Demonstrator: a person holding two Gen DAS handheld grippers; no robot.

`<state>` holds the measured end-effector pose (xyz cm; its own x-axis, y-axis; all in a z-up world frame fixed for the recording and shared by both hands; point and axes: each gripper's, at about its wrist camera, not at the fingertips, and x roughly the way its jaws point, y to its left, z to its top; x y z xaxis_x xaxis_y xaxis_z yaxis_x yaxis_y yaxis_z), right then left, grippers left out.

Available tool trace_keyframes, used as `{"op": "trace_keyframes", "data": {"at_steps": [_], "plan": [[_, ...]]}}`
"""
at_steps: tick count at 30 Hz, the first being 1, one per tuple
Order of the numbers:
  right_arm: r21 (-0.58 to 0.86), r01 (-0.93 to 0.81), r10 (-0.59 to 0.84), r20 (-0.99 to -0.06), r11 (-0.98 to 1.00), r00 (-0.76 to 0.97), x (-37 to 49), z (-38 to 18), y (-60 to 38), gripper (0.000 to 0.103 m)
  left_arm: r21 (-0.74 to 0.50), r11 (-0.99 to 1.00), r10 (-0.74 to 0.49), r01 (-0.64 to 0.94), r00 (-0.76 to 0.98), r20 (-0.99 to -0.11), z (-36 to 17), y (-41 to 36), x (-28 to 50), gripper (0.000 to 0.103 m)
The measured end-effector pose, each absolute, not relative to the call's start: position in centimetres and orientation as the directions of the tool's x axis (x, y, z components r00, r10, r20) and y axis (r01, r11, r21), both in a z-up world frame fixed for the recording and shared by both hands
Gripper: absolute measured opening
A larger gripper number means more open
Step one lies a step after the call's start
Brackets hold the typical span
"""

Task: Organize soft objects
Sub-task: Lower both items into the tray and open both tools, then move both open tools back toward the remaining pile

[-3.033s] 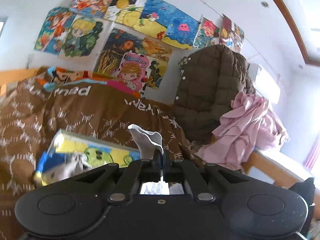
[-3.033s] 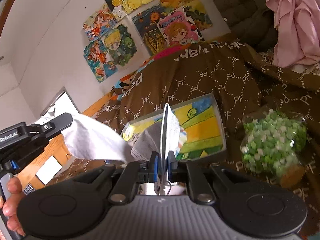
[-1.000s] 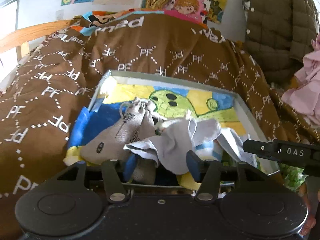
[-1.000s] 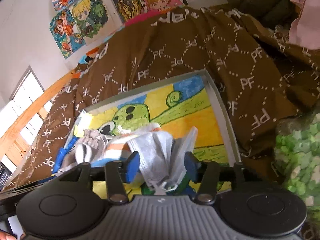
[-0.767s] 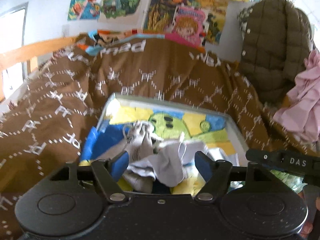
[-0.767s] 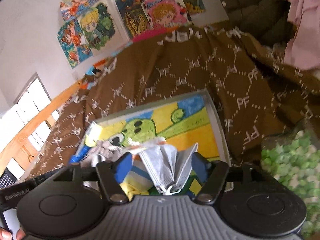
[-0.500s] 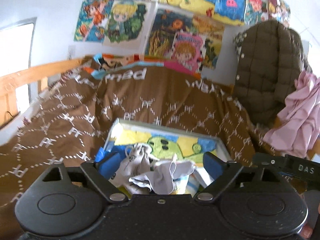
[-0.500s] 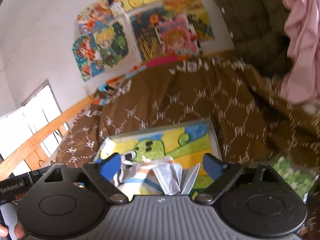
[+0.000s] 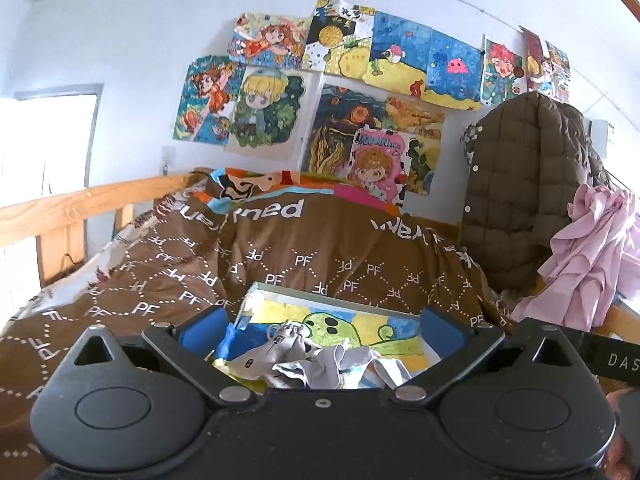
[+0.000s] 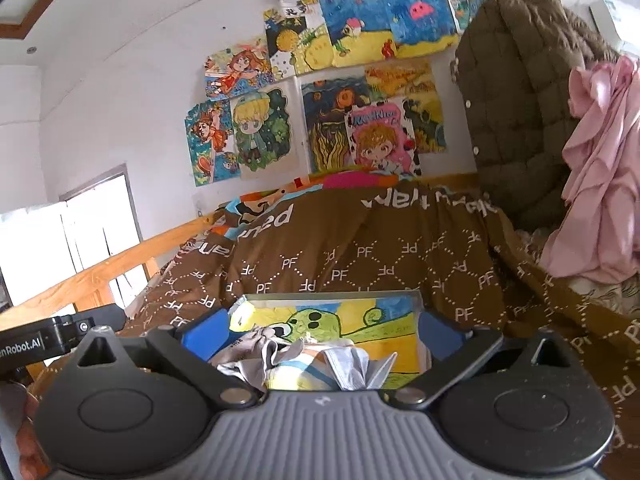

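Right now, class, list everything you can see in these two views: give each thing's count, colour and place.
tray: one, grey rim, yellow-green drawing inside, on the bed
soft items: small heap, grey, white and striped, in the tray
quilt: one, brown with white letters, over the bed
bed rail: one, light wood, left of the quilt
drawings: many, bright colours, on the white wall
jacket: one, olive-brown quilted, hanging at right
garment: one, pink, beside the jacket
left gripper: black, blue pads, jaws opening, nothing gripped
right gripper: grey and black, blue pads, jaws opening, nothing gripped
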<state>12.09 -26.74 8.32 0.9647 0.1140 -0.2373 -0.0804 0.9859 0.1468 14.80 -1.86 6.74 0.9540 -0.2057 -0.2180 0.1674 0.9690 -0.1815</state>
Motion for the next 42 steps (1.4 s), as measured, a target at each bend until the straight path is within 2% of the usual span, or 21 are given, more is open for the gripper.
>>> {"op": "trace_keyframes", "data": {"at_steps": [6, 19, 23, 27, 42], "plan": [[0.111, -0.068, 0.09, -0.211, 0.992, 0.973, 9.1, 8.4, -26.4, 0.103, -0.148, 0.975, -0.197, 0.167, 0.957, -0.213, 6.4, -1.9, 11.7, 0.102], [0.114, -0.006, 0.032, -0.223, 0.993, 0.974, 2.3, 6.5, -27.1, 0.103, -0.081, 0.979, -0.202, 0.187, 0.943, -0.263, 4.3, -0.7, 6.2, 0.102], [0.094, -0.009, 0.035, -0.271, 0.996, 0.962, 1.2, 5.7, -26.5, 0.103, -0.058, 0.977, -0.215, 0.207, 0.928, -0.304, 3.2, -0.5, 4.8, 0.102], [0.09, -0.02, 0.05, -0.34, 0.996, 0.939, 0.7, 5.0, -25.8, 0.103, -0.045, 0.969, -0.239, 0.241, 0.888, -0.392, 2.0, -0.3, 4.4, 0.102], [0.013, -0.052, 0.051, -0.542, 0.999, 0.839, 2.7, 1.8, -23.9, 0.103, 0.069, 0.937, -0.254, 0.342, 0.805, -0.537, 0.4, -1.2, 6.1, 0.102]]}}
